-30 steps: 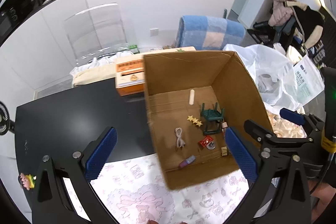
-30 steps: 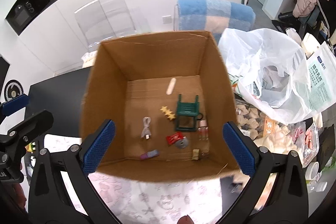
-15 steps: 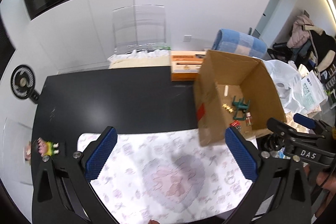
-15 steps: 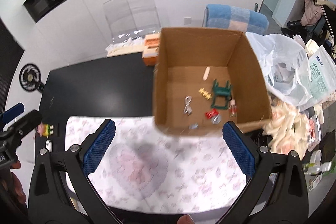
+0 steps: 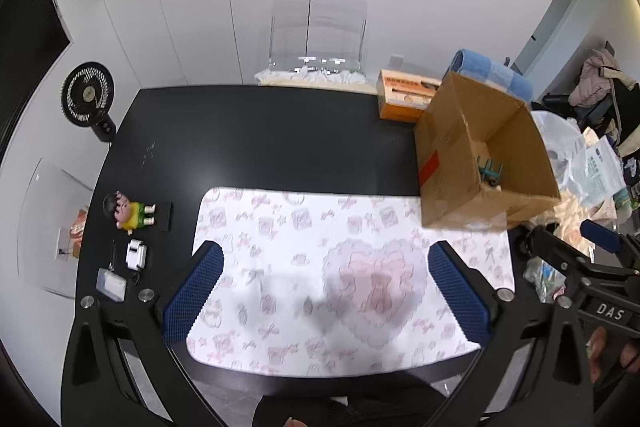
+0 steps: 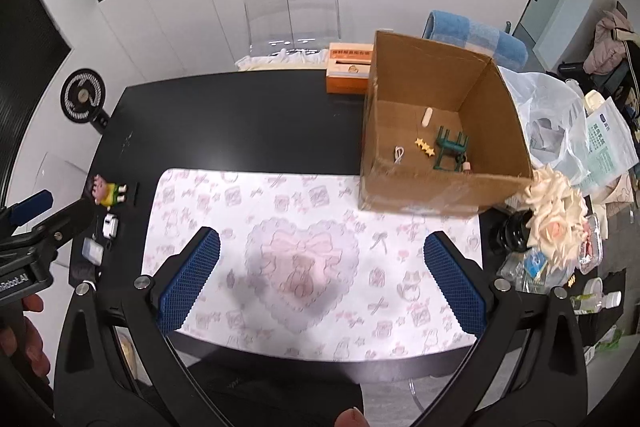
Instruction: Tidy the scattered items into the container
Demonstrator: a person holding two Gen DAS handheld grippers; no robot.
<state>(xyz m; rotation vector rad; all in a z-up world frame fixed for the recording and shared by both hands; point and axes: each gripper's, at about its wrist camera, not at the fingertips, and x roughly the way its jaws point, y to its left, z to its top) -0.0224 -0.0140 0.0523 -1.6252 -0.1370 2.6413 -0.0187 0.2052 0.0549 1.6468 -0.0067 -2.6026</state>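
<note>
While both grippers hover above it, black table (image 6: 248,115) carries a pink-print mat (image 6: 312,227), bare of loose items. Cardboard box (image 6: 436,195) sits on the mat's far right corner, open-topped, holding a green toy chair (image 6: 451,151), white cable (image 6: 399,155), gold stars (image 6: 425,146). Left gripper (image 5: 326,293) and right gripper (image 6: 322,281): fingers spread wide, nothing held. Judgement: mat looks cleared; cartoon figurine (image 5: 129,209) and white charger (image 5: 136,254) lie left of the mat, unclear if they count.
</note>
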